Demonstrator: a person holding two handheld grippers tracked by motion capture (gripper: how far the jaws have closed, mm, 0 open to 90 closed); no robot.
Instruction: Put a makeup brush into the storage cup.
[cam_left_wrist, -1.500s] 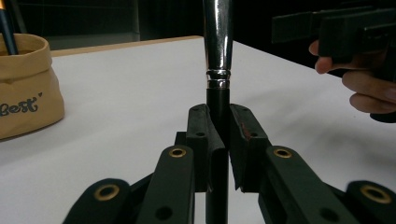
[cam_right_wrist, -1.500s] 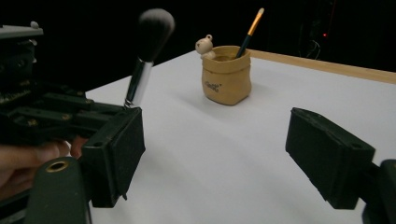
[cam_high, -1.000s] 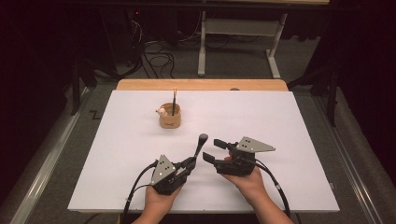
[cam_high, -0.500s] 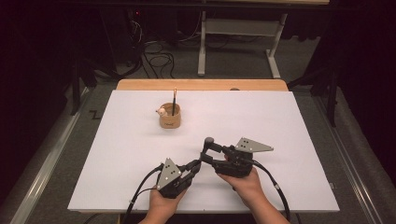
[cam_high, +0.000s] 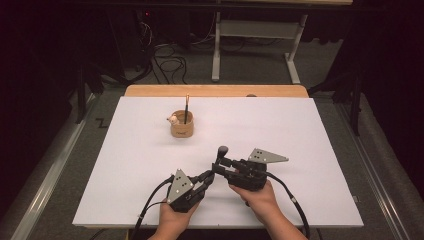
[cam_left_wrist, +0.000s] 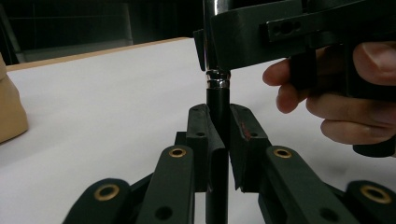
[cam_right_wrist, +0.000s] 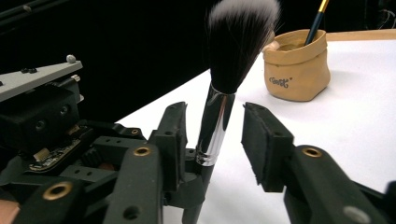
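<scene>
Two grippers, one brush in hand, one pot and one white board make up the scene. Nearest the person, the left gripper (cam_high: 207, 178) pinches the black handle of the brush (cam_high: 220, 152), its jaws pressed together on it; the left gripper view shows the handle (cam_left_wrist: 217, 100) standing upright between the two pads, clamped just below the silver ring. The right gripper (cam_high: 223, 165), touching distance to the right, comes in level from the side with the brush between its jaws, which have just been closing. The right gripper view shows the chrome ferrule (cam_right_wrist: 215, 122) close against the left pad, with a plain gap to the right pad, so the jaws stand spread around it rather than clamped. That view also shows the bristles, dark with white tips, fanning out above the jaws, which from above read as a small dark knob. The left gripper view shows the person's fingers (cam_left_wrist: 327, 102) wrapped round the right gripper's body, just above and behind the handle. Farther off, well apart from both grippers, the tan pot (cam_high: 182, 125) stands on the board (cam_high: 310, 130); from above it holds one thin upright stick and something small and pale at its rim. The right gripper view adds dark lettering on the pot's side (cam_right_wrist: 297, 65).
</scene>
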